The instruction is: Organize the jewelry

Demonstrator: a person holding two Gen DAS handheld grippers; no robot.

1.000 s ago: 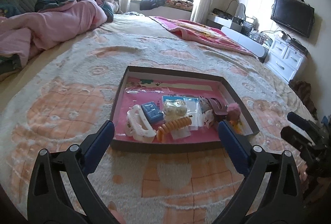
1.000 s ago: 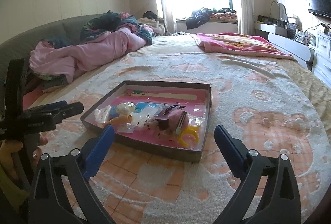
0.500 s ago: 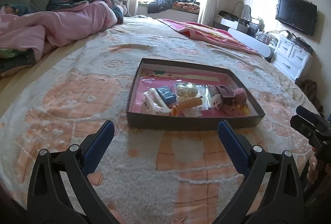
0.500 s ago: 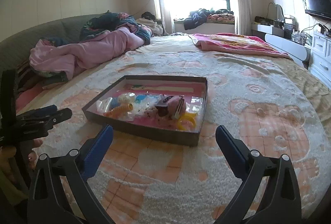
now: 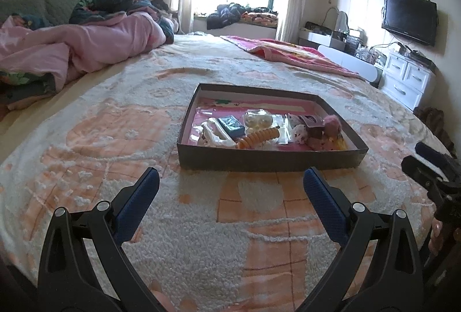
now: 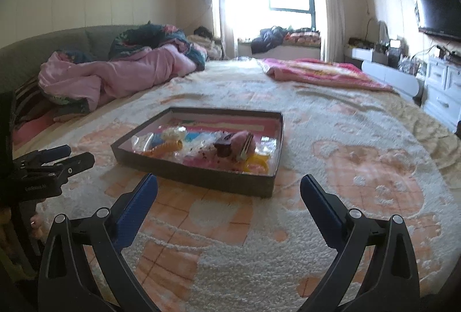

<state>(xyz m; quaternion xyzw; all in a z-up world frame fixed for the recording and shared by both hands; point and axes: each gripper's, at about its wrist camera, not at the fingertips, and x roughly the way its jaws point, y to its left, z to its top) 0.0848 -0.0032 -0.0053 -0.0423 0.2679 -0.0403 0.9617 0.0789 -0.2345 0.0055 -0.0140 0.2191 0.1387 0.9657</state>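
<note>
A shallow dark tray (image 5: 268,160) with a pink bottom lies on the bed and also shows in the right wrist view (image 6: 198,176). It holds several small pieces: an orange spiral hair tie (image 5: 260,137), a white clip (image 5: 214,136), a blue box (image 5: 230,125), a brown claw clip (image 6: 223,145), a pink pompom (image 5: 332,125) and a yellow ring (image 6: 256,165). My left gripper (image 5: 230,197) is open and empty, low over the blanket short of the tray. My right gripper (image 6: 229,197) is open and empty, near the tray's right corner.
The bed carries a cream and orange fleece blanket (image 5: 201,225). A pink duvet (image 5: 86,44) is heaped at the far left. A red blanket (image 5: 291,53) lies at the far right. White drawers (image 5: 409,79) and a wall TV (image 5: 409,18) stand to the right.
Both grippers have pulled back from the tray and dropped lower, so the tray looks farther away and flatter. Both stay open and empty. The tray's contents have not moved.
</note>
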